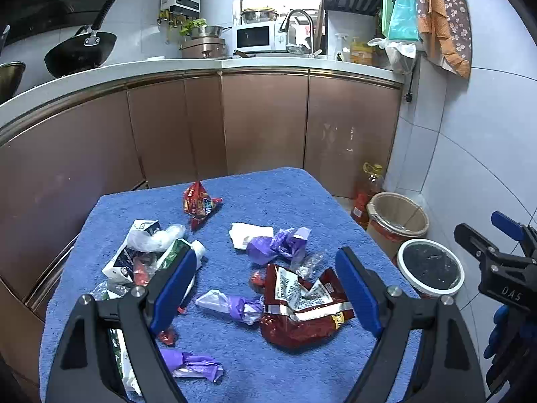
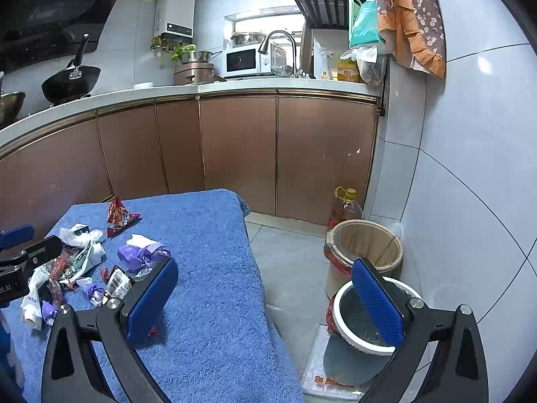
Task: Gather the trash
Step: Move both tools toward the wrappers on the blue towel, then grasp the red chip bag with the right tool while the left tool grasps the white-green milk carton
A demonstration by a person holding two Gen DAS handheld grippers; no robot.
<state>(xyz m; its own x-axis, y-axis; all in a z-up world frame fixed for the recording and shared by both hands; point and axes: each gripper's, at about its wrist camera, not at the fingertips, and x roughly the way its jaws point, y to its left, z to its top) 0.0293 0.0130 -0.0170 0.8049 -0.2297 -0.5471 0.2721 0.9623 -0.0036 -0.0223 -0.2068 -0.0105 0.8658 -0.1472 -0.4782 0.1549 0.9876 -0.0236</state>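
Left gripper point(image 1: 268, 288) is hovering spread wide over the blue towel point(image 1: 275, 194), holding nothing, with the big red snack bag point(image 1: 302, 305) sitting right between its pads (purple wrappers point(image 1: 282, 245) just beyond it). Right gripper point(image 2: 265, 302) is spread and empty too, off the towel's right edge. White-rimmed bin point(image 2: 369, 319) is on the floor to the right, tan bin point(image 2: 365, 245) just behind it. Small red packet point(image 1: 198, 203) lies at the far end.

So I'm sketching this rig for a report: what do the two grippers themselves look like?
Both match: the left gripper and right gripper have black angular frames with silver pivot bolts and flat blue textured fingers. White lettering marks the right one's body, and a blue glove shows behind it.
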